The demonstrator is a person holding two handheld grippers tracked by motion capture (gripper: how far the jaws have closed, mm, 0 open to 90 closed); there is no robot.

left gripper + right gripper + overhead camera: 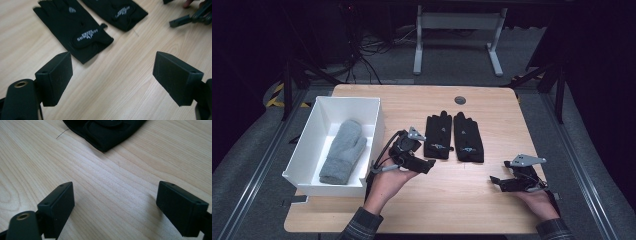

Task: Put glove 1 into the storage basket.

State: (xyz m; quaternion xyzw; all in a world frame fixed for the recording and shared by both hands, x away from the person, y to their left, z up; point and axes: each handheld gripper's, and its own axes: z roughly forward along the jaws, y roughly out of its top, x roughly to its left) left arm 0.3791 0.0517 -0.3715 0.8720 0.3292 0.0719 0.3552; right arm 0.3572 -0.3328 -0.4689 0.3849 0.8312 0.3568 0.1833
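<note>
Two black gloves lie flat side by side on the wooden table, the left glove (pixel 438 136) (pixel 75 30) and the right glove (pixel 468 136) (pixel 117 11) (pixel 105 130). My left gripper (pixel 428 165) (pixel 112 77) hovers just in front of the left glove's cuff, jaws open with only bare wood between them. A grey mitten (pixel 343 151) rests inside the white box (pixel 372 107) at the left. My right gripper (pixel 498 182) (pixel 116 208) sits low at the front right, open over bare table, with the right glove's cuff ahead of it.
A round grey grommet (pixel 460 100) is set in the table near its far edge. Bare wood lies along the front and right of the table. Beyond the far edge stands a white desk frame (pixel 457 35) on the floor with cables.
</note>
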